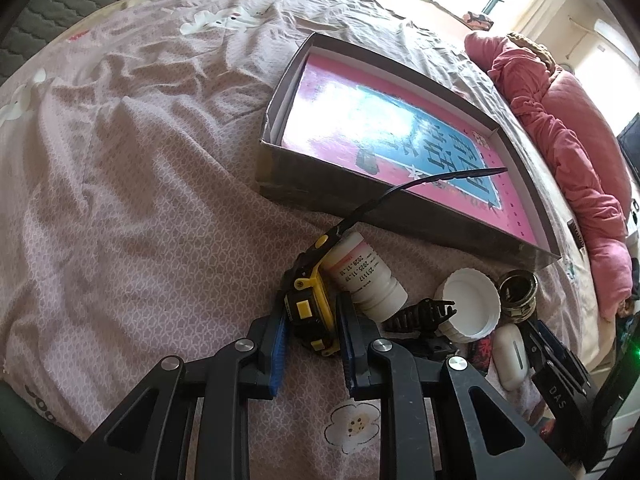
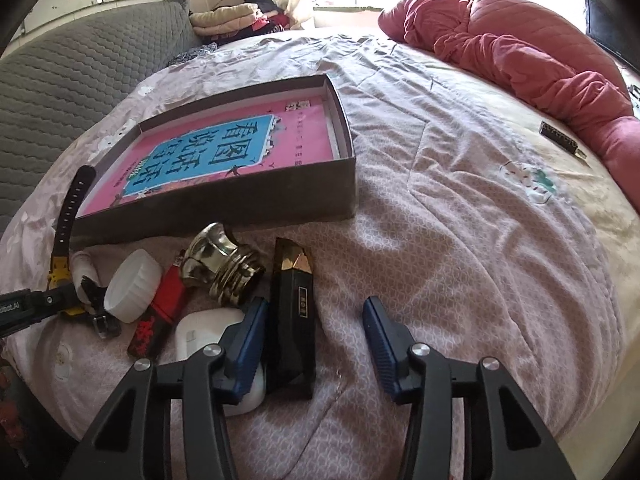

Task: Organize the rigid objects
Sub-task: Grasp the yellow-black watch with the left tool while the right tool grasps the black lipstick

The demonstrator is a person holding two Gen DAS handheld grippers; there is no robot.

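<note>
Your left gripper [image 1: 312,332] is pointing steeply down at the lower centre of its view, and its jaws are clamping the watch [image 1: 310,312], which is lying on the bed [image 1: 120,160] just beside the bottle [image 1: 364,276]. Your right gripper [image 2: 316,344] is also tilting down; its jaws are standing apart, holding nothing, around the black case [image 2: 292,320]. The box [image 2: 248,160] is sitting in the upper left.

Bedsheet [image 2: 460,220] right of frame is bare, wide passage. Lower left is crowded: gold cap [image 2: 224,272], white lid [image 2: 132,292], red lighter [image 2: 160,312] and white case [image 2: 204,332] packed together. Shallow box [image 2: 248,200] walls off upper left.
</note>
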